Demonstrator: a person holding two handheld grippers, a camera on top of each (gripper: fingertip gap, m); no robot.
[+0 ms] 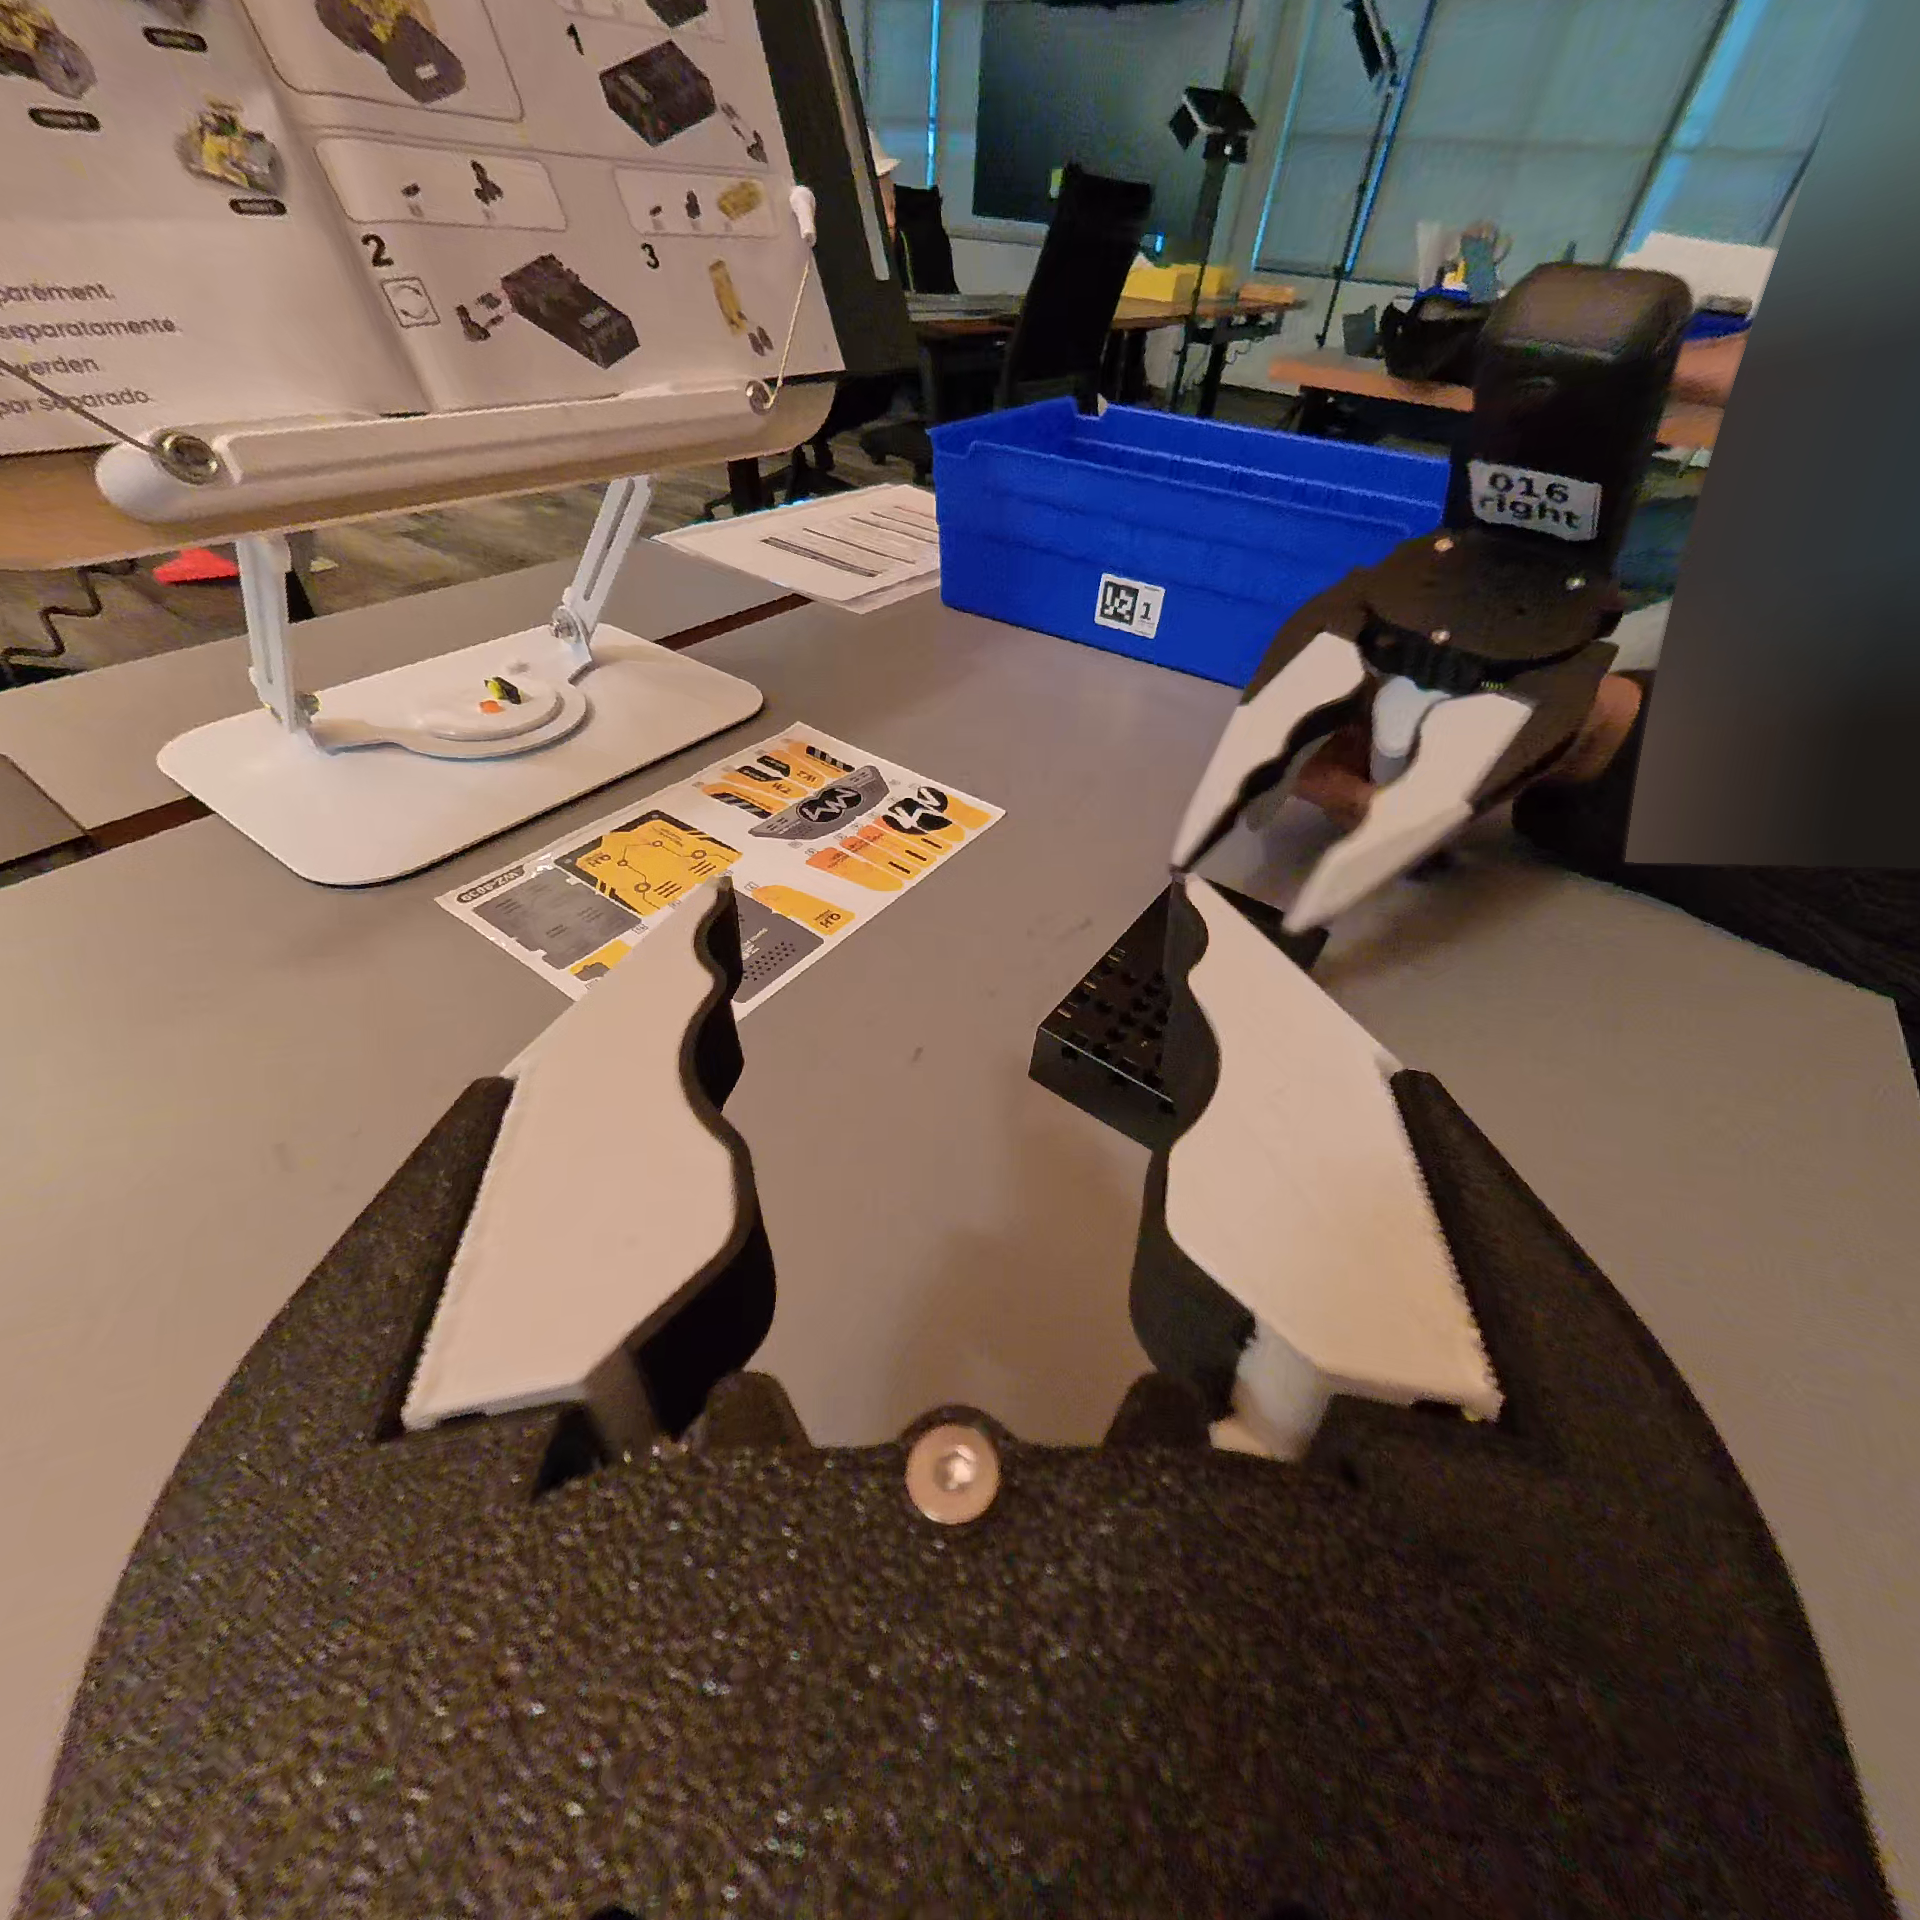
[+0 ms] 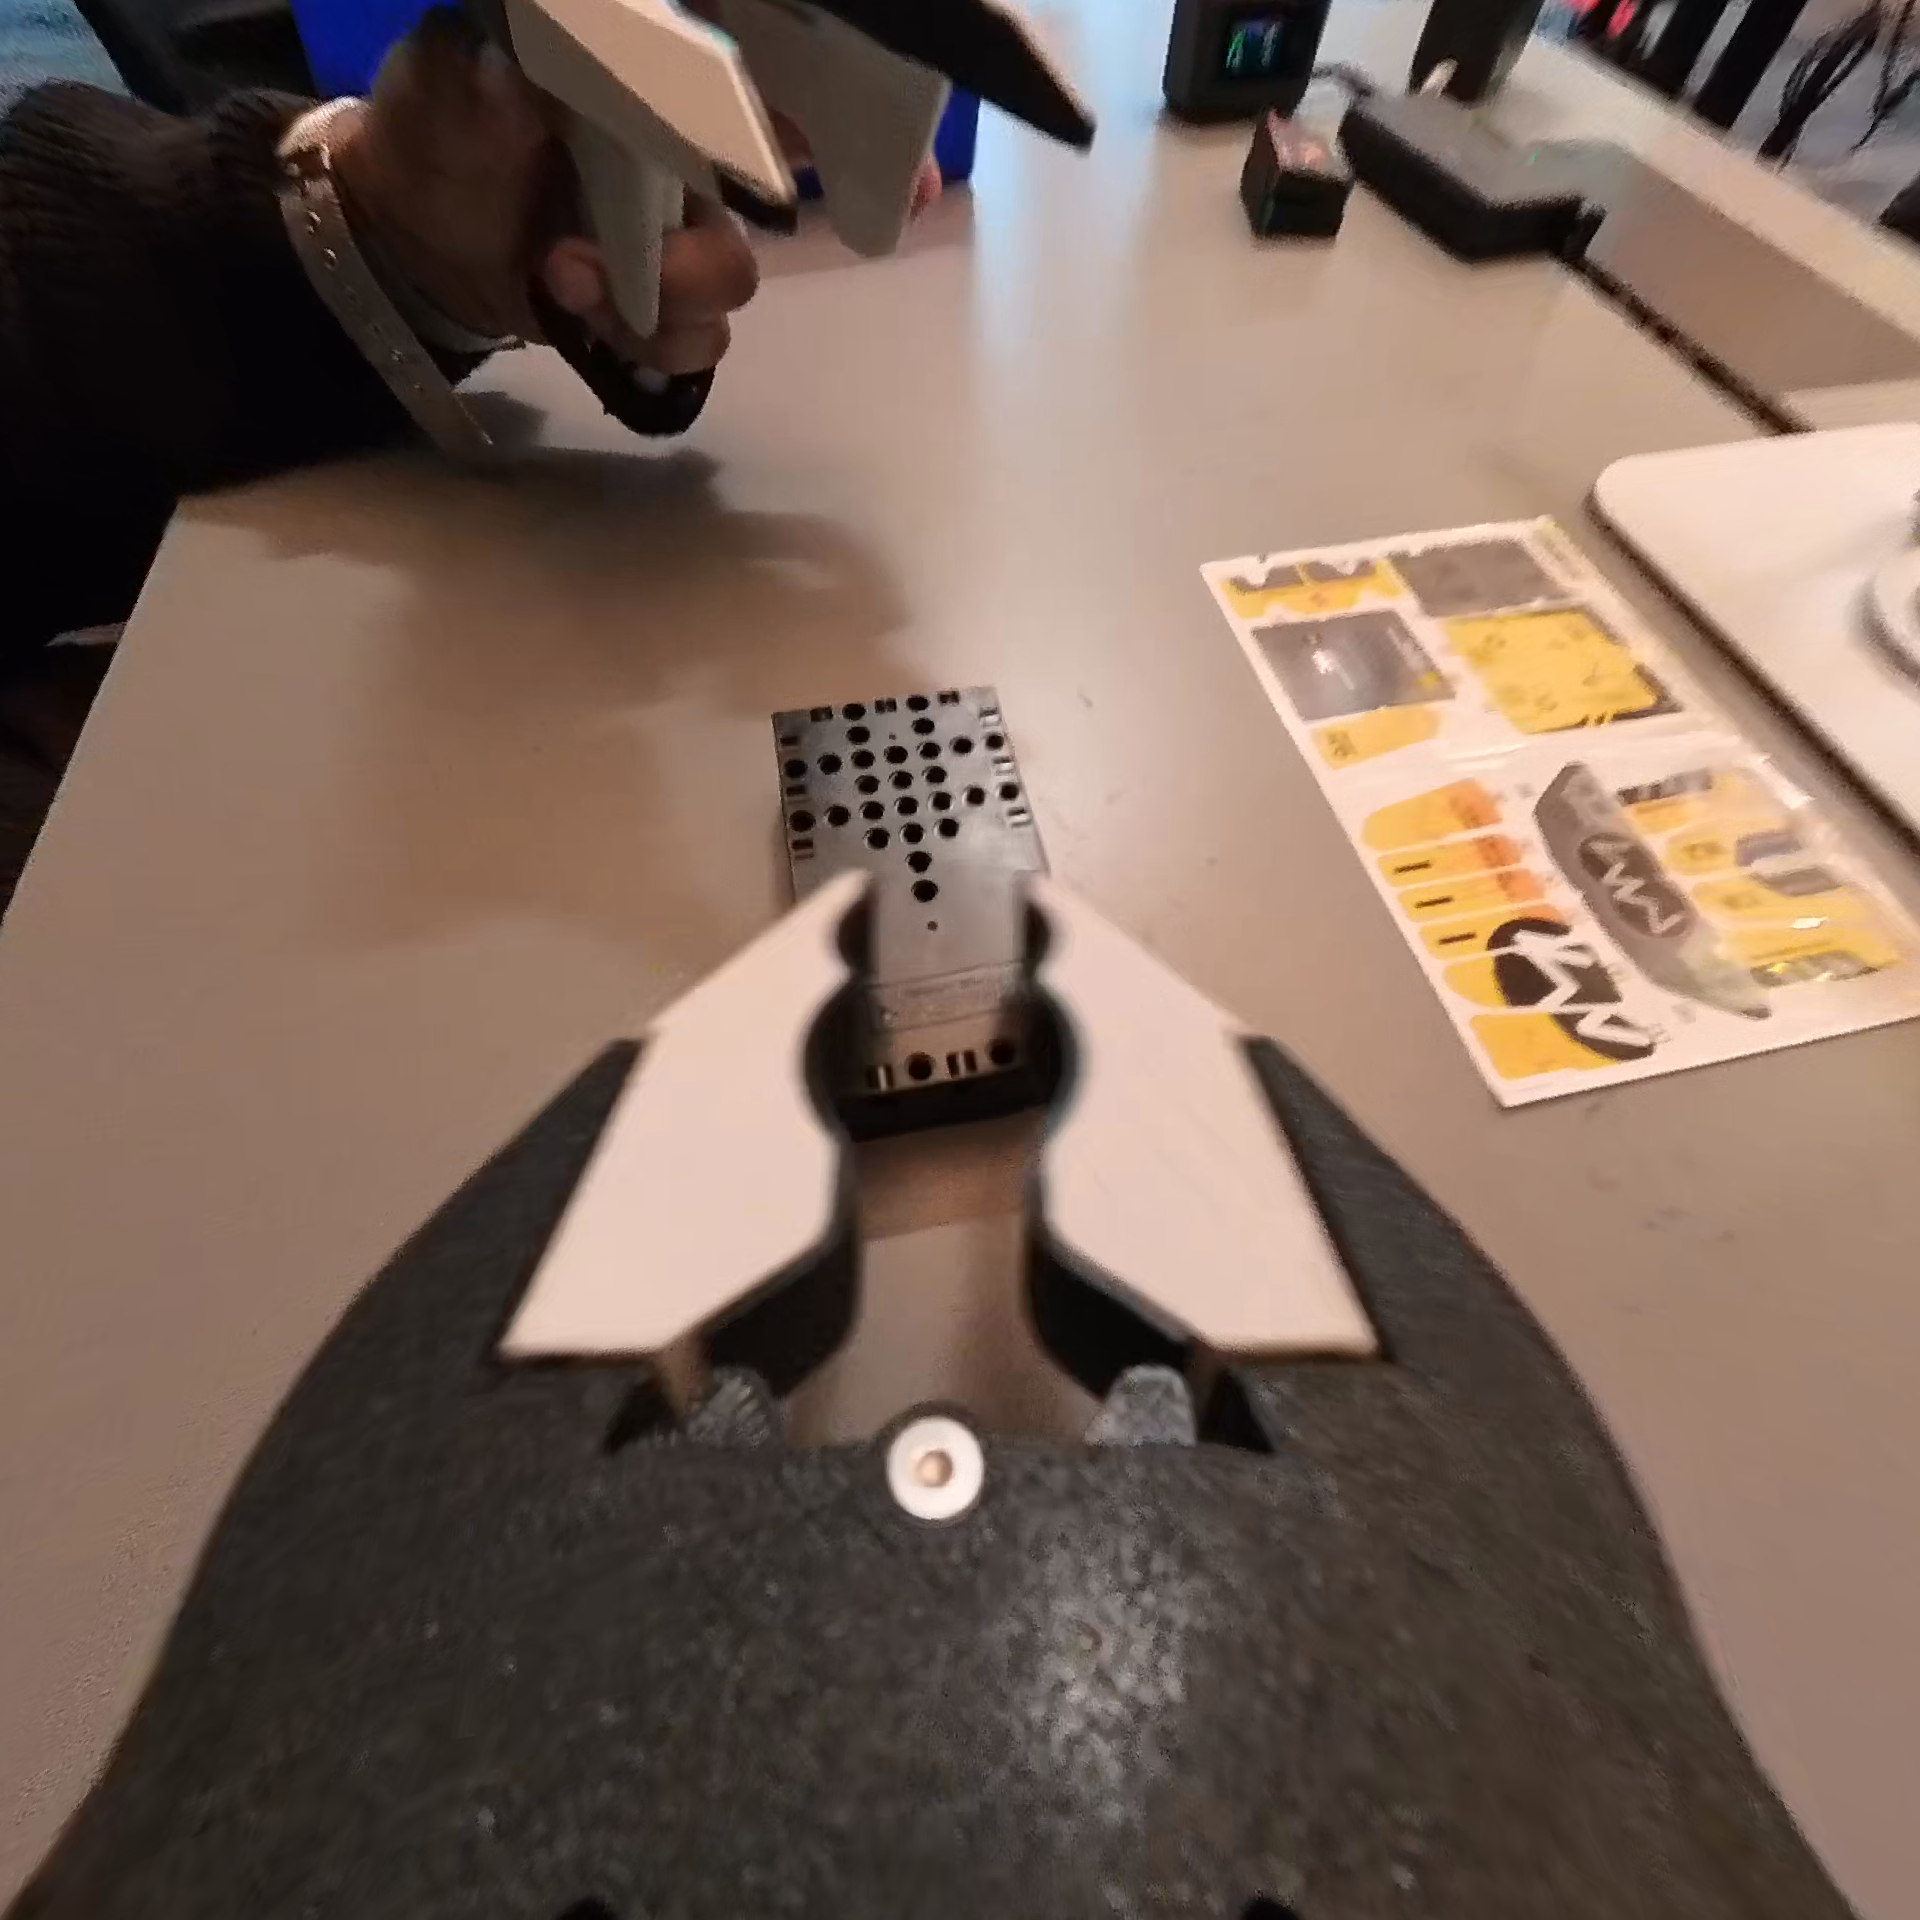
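A black perforated block lies flat on the grey table. My left gripper is open and empty, low over the table, with its right finger just beside the block. My right gripper comes in from the far side, open, with its tips at the block's far end. In the right wrist view the block runs between the fingers of my right gripper, which straddle it with a gap showing. Whether they touch it I cannot tell. The left gripper and the hand holding it show at top left.
A yellow and grey sticker sheet lies beside the block. A white stand holds an open instruction booklet. A blue bin and printed papers sit farther back. Small black devices stand at the table's far side.
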